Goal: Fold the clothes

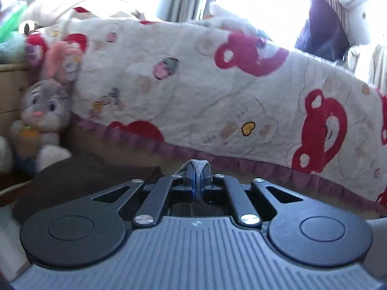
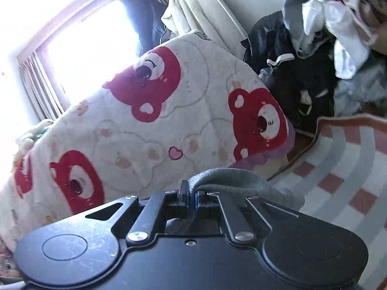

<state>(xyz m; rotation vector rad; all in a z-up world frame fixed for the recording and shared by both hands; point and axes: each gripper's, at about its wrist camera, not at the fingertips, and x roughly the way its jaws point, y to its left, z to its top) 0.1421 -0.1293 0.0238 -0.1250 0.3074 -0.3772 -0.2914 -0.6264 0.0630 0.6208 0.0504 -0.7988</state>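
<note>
A grey garment (image 1: pixel 197 168) is pinched between the fingers of my left gripper (image 1: pixel 197 177), which is shut on a fold of it; the rest hangs below out of sight. In the right wrist view the same kind of grey cloth (image 2: pixel 232 177) bulges over my right gripper (image 2: pixel 192 193), shut on it near the edge. Both grippers are raised and face a bed draped in a cream quilt with red bears (image 1: pixel 217 91) (image 2: pixel 150 125).
A grey plush rabbit (image 1: pixel 41 113) sits at the bed's left end beside a wooden cabinet (image 1: pixel 9 89). A pile of dark and white clothes (image 2: pixel 314 48) lies right of the bed. A checked pink and grey rug (image 2: pixel 343 169) covers the floor. Bright window (image 2: pixel 84 36) behind.
</note>
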